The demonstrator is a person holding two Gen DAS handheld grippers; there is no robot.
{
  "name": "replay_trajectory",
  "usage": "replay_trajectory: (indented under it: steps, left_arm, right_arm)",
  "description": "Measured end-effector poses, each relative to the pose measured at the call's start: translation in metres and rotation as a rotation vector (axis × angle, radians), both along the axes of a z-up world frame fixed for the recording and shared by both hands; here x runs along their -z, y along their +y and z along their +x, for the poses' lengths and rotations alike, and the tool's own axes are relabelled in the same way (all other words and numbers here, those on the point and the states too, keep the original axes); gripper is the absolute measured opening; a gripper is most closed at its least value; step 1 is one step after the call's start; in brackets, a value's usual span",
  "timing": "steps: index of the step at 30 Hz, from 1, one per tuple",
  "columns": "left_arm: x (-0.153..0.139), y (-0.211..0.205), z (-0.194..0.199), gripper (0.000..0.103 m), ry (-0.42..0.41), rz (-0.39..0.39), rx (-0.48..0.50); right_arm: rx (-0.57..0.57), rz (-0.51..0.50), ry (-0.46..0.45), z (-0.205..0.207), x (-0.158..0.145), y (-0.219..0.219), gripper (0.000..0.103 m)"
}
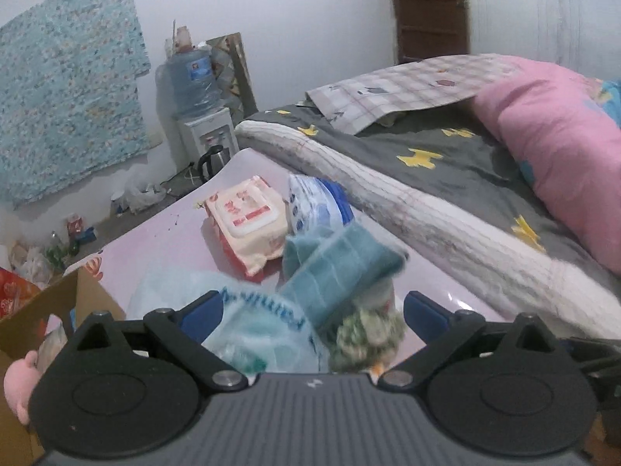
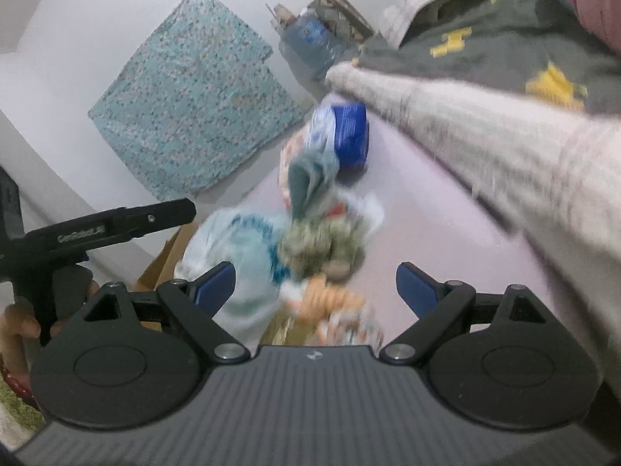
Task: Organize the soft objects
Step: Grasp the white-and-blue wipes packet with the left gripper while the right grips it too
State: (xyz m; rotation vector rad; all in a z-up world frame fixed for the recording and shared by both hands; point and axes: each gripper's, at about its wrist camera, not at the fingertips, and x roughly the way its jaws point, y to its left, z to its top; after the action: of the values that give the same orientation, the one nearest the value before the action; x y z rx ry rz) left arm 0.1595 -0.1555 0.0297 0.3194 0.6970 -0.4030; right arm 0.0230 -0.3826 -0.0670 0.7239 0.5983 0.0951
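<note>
- Left gripper (image 1: 312,312): jaws spread wide, nothing pinched; it hangs above a pile of soft things on a pink table (image 1: 163,240)
- Right gripper (image 2: 314,285): jaws also spread wide, empty; the same pile lies under and ahead of it, badly blurred
- Pile, left view: a teal towel (image 1: 341,268) lies on top in the middle; a pale plastic bag (image 1: 256,330) with blue lettering is to its left, between the blue fingers (image 1: 202,316); a green-and-white fluffy bundle (image 1: 368,334) sits just right of the bag
- Behind the towel: a wipes pack (image 1: 248,219) with a red-and-white lid; a blue-and-white pack (image 1: 318,202) touches its right side
- A cardboard box (image 1: 46,310) stands at the table's left edge; a pink plush (image 1: 19,380) shows at its near side
- A bed (image 1: 446,155) with grey sheet runs along the table's right; a pink quilt (image 1: 562,124) lies on it
- Right view: a hand (image 2: 23,322) grips the left tool's handle at far left
</note>
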Motion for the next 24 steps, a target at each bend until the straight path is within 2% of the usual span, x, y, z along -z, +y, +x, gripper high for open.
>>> replay_trajectory:
  steps: [4, 8, 11, 13, 15, 17, 21, 24]
  left_arm:
    - [-0.013, -0.002, 0.044, 0.100, 0.044, -0.056, -0.083]
    - [-0.014, -0.001, 0.098, 0.098, 0.128, -0.137, -0.160]
    - [-0.003, -0.005, 0.144, 0.096, 0.262, -0.204, -0.174]
    - [0.010, -0.009, 0.170, 0.088, 0.356, -0.235, -0.179]
    - [0.026, -0.014, 0.190, 0.082, 0.421, -0.260, -0.190]
    - [0.040, -0.018, 0.203, 0.075, 0.456, -0.267, -0.194]
    - [0.061, -0.029, 0.212, 0.073, 0.475, -0.222, -0.174]
    - [0.070, -0.034, 0.217, 0.072, 0.487, -0.207, -0.153]
  right_arm:
    - [0.028, -0.002, -0.054, 0.036, -0.016, -0.019, 0.090]
    - [0.009, 0.027, -0.060, 0.109, -0.021, -0.039, 0.090]
    - [0.000, 0.125, 0.000, 0.169, -0.007, -0.056, 0.090]
    - [0.012, 0.176, 0.046, 0.200, 0.006, -0.062, 0.088]
    - [0.031, 0.208, 0.086, 0.228, 0.019, -0.067, 0.080]
    - [0.037, 0.246, 0.122, 0.252, 0.032, -0.070, 0.075]
    - [0.068, 0.287, 0.199, 0.283, 0.056, -0.074, 0.071]
    - [0.042, 0.290, 0.252, 0.304, 0.069, -0.068, 0.071]
